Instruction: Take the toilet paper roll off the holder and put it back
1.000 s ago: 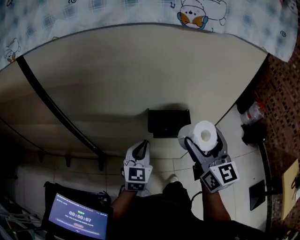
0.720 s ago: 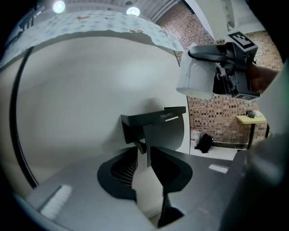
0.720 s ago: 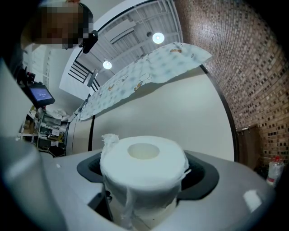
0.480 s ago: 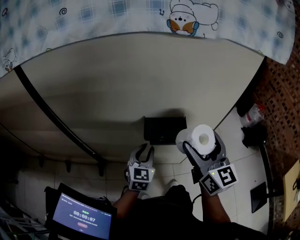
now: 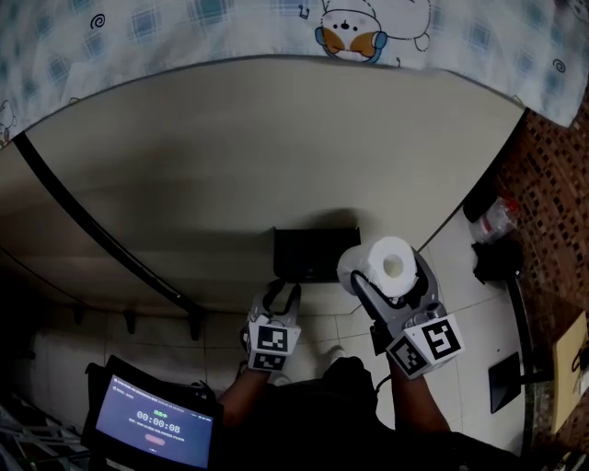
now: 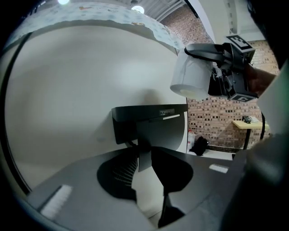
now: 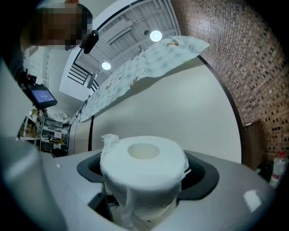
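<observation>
A black paper holder (image 5: pixel 311 253) is fixed to the beige wall; the left gripper view shows the holder (image 6: pixel 151 126) just ahead. My left gripper (image 5: pixel 281 296) sits right below its left corner. Its jaws have just been opening and now stand open. In the left gripper view a dark strip under the holder shows in the gap of the left gripper (image 6: pixel 143 157), unpressed. My right gripper (image 5: pixel 388 274) is shut on the white toilet paper roll (image 5: pixel 391 260), beside the holder's right end. The roll (image 7: pixel 143 164) stands core-up between the jaws and also shows as the roll (image 6: pixel 189 79).
A patterned cloth (image 5: pixel 230 28) hangs over the wall's top. A dark bar (image 5: pixel 101 230) slants across the wall at left. A tablet with a timer (image 5: pixel 155 423) sits low left. At right are a brick wall (image 5: pixel 552 175), a bottle (image 5: pixel 497 217) and a dark bag (image 5: pixel 497 259).
The left gripper went from shut to open and moved up toward the holder's lower edge. The right gripper with the roll drifted slightly left, closer to the holder.
</observation>
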Demonstrator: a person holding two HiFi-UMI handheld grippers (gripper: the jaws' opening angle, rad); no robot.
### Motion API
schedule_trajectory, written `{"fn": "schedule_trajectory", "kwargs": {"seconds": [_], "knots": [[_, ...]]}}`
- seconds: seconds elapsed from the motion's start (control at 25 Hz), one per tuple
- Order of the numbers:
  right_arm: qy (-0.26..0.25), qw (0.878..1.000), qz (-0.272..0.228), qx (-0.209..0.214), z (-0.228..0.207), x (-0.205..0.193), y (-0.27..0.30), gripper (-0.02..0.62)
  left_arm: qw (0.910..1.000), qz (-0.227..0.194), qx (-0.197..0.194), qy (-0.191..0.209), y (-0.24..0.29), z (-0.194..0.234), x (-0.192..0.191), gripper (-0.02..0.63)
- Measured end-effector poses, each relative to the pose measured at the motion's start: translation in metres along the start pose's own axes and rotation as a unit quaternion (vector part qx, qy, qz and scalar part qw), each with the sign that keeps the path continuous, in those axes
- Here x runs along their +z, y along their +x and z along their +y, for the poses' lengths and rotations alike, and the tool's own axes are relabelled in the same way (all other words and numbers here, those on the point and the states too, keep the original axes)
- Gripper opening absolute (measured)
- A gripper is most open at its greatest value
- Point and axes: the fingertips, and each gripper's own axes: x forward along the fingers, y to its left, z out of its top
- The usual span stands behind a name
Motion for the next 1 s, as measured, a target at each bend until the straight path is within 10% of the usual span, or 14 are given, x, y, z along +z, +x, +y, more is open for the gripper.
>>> {"fn": "schedule_trajectory", "kwargs": {"seconds": [1.0], "knots": [[0.037, 0.996, -0.012, -0.080, -0.075, -0.014, -0.028, 0.449, 0.9934, 0.020, -0.086, -0.073, -0.038, -0.021, 0.012, 0.100]]}}
